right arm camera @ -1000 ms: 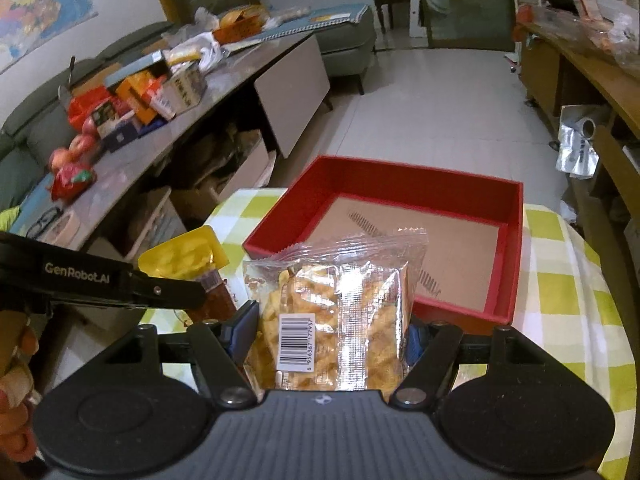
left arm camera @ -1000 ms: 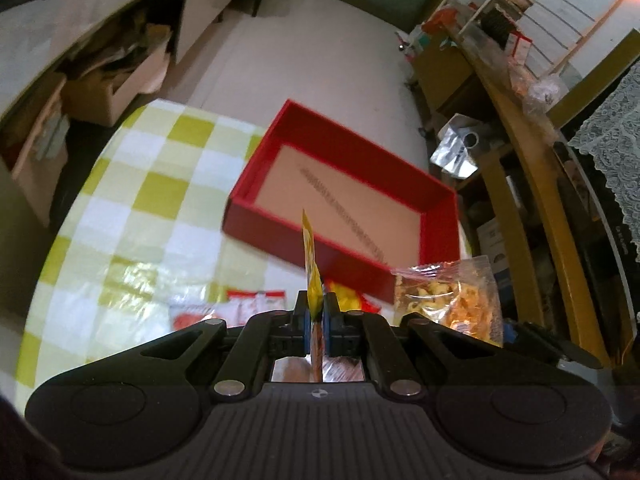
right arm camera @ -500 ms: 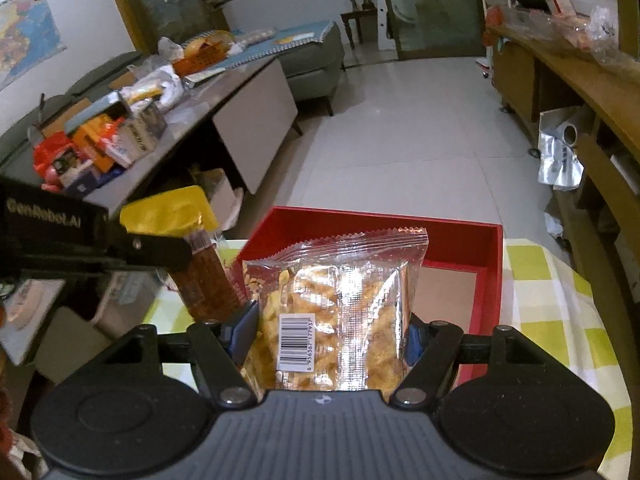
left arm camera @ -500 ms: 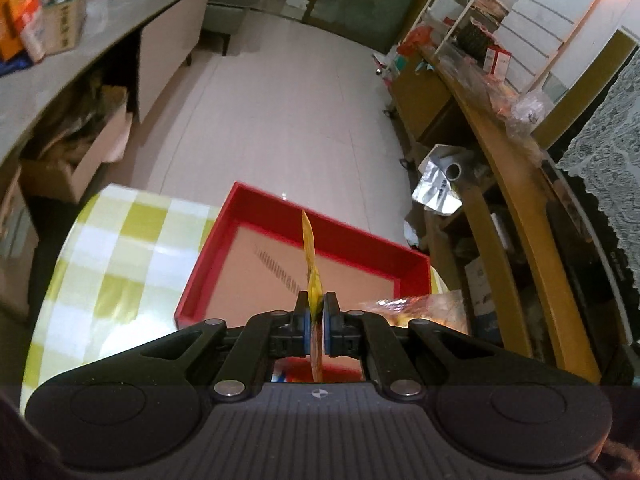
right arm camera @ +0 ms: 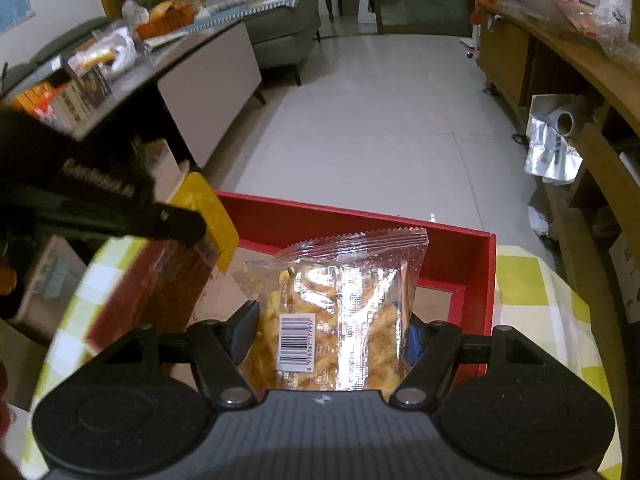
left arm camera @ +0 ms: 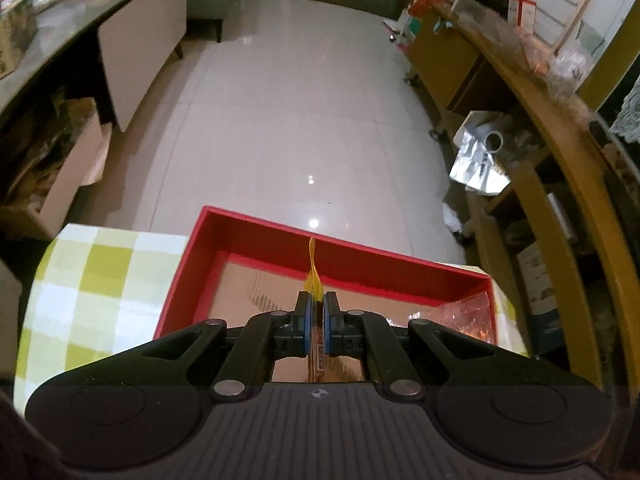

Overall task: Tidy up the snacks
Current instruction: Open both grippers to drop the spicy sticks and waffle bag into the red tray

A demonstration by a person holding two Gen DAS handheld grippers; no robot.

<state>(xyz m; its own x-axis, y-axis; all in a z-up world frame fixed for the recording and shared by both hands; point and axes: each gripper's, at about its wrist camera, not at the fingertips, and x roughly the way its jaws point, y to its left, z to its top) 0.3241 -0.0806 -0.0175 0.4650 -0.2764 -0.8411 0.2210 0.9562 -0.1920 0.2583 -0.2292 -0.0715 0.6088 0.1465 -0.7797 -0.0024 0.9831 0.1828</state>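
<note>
At the bottom middle of the right wrist view, a clear plastic bag of yellow crunchy snacks with a barcode label (right arm camera: 340, 312) is held in the right gripper (right arm camera: 328, 332), with a jaw pressed on each side of it. The bag is soft and shiny, so it could slip out if the squeeze is loosened too soon. It could also be crushed, and the snacks broken, if it is squeezed harder.

At the bottom middle of the left wrist view, a thin yellow and brown snack packet (left arm camera: 314, 280) is pinched edge-on in the left gripper (left arm camera: 315, 316), which is shut tight on it. Only a small strip looks held, so the packet could be pulled free or could swing.

Just past both bags, in the middle of each view, a flat red cardboard box with a brown floor (left arm camera: 400, 268) is seen on the counter with the green and white checked cloth (left arm camera: 100, 280). Both bags look to be hanging over the box. They are close together, with the left gripper seen at the middle left of the right wrist view, so they could be bumped into each other. The box sits at the far edge of the counter, with the white tiled floor (left arm camera: 300, 120) beyond. If the box is pushed hard, it could be knocked off. If a bag is let go too far forward, it could be dropped on the floor.
</note>
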